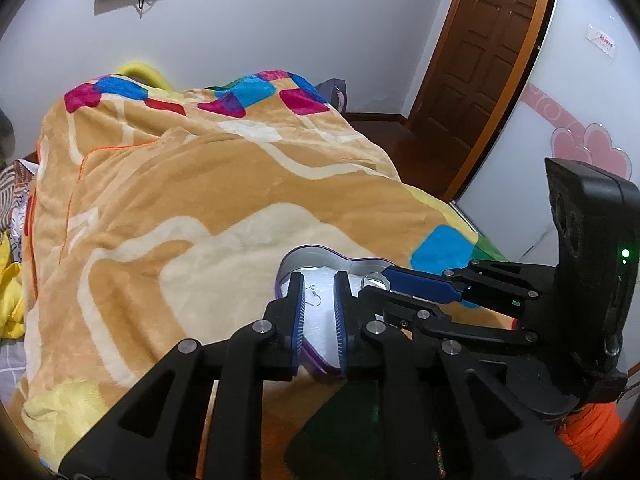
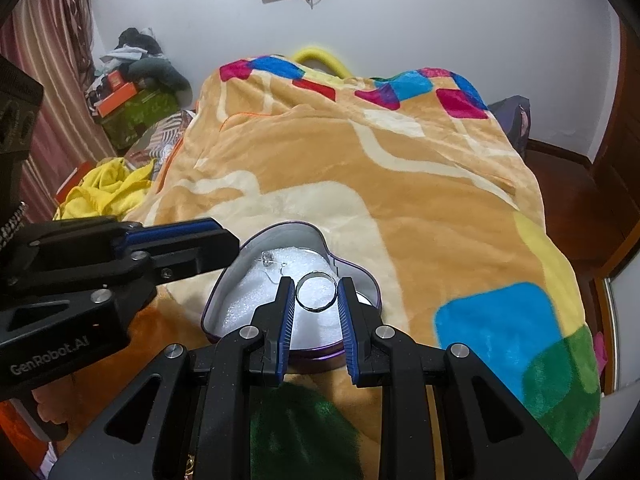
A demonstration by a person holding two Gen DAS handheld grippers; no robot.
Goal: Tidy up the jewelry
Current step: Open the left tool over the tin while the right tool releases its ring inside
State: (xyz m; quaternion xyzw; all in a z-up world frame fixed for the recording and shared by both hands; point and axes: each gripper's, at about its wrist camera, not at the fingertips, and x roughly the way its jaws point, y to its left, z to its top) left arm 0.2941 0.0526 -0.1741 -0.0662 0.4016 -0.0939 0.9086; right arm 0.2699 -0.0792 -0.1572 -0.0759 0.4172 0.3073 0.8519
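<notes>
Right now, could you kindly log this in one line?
right gripper: holding ring over tin | earring: in tin | left gripper: at tin

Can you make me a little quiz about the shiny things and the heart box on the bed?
1. True or false: the right tool is gripping a silver ring.
2. What shape is the tin on the blanket? A round, B heart, C square.
3. Fill in: the earring lies on the white ____ inside the tin.
Key: 1 true; 2 B; 3 foam.
</notes>
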